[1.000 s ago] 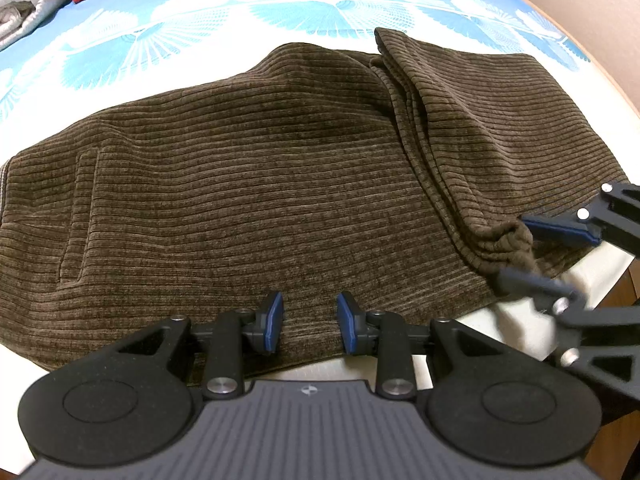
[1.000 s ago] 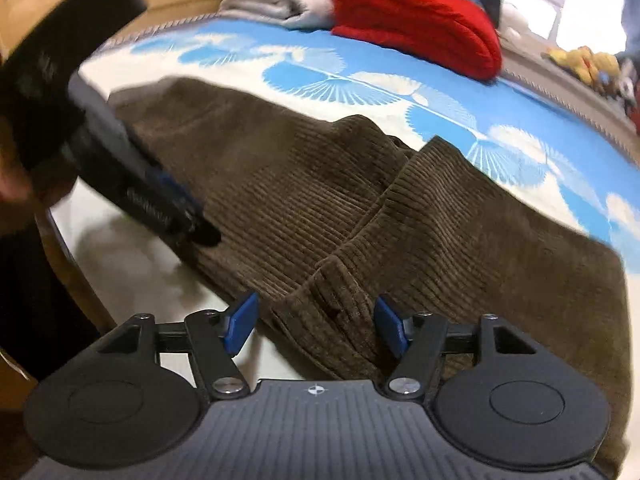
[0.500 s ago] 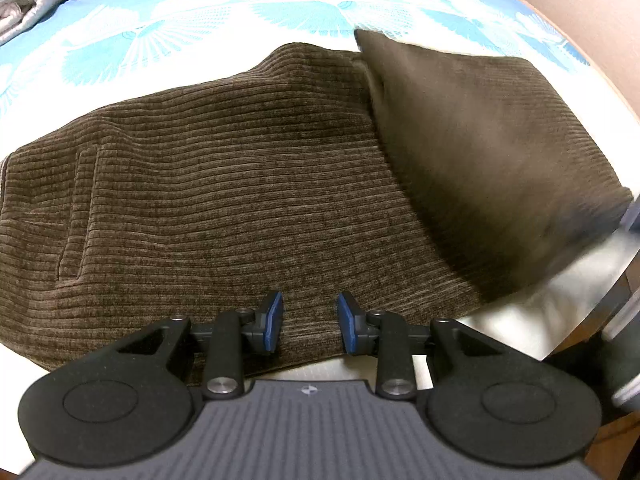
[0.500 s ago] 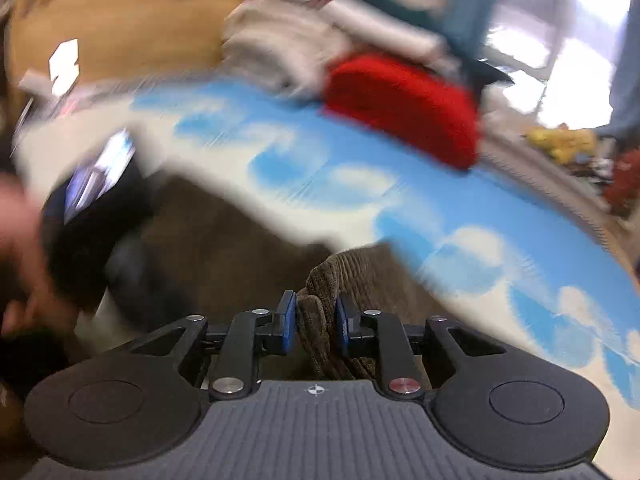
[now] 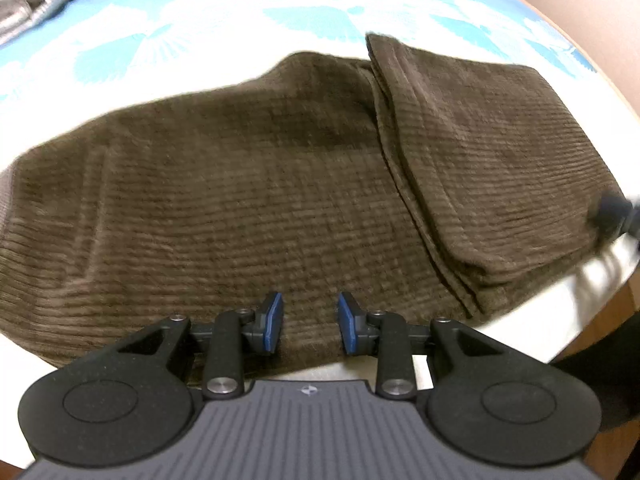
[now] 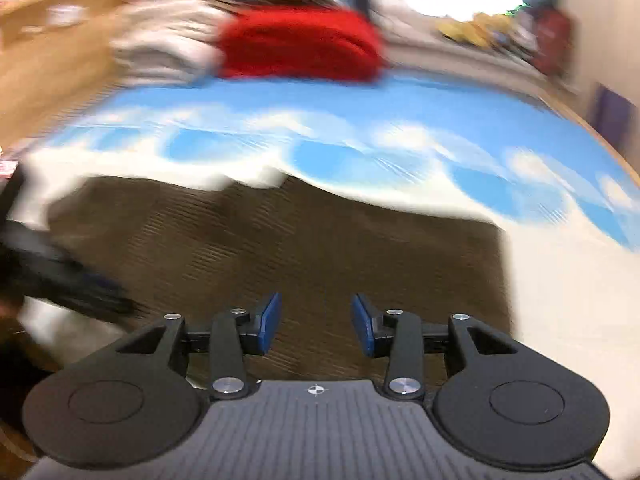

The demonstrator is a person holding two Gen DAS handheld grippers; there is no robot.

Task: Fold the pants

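Brown corduroy pants [image 5: 248, 200] lay spread across a bed sheet [image 5: 240, 12] printed in blue and white, close to its near edge. 1 end folded back over the rest [image 5: 480, 152], with the doubled edge running as a slanting line from the far side toward the near edge. Ribs of the cloth ran across the left wrist view; a seam or pocket outline showed near the left end.

Hovered over the near hem: left gripper [image 5: 308, 328], its blue-padded jaws apart with only flat cloth below them and nothing pinched. Seen again as a dark blur at the left of the right wrist view [image 6: 60, 280].

Stood over the folded part: right gripper [image 6: 316, 328], jaws having just opened, pads parted, no cloth between them. Showed only as a dark smudge at the right rim of the left wrist view [image 5: 616, 216], beside the corner of the fold; cannot tell whether touching it.

Farther back on the bed: a red bundle [image 6: 300, 44] beside a pale stack of folded laundry [image 6: 160, 48], both blurred.
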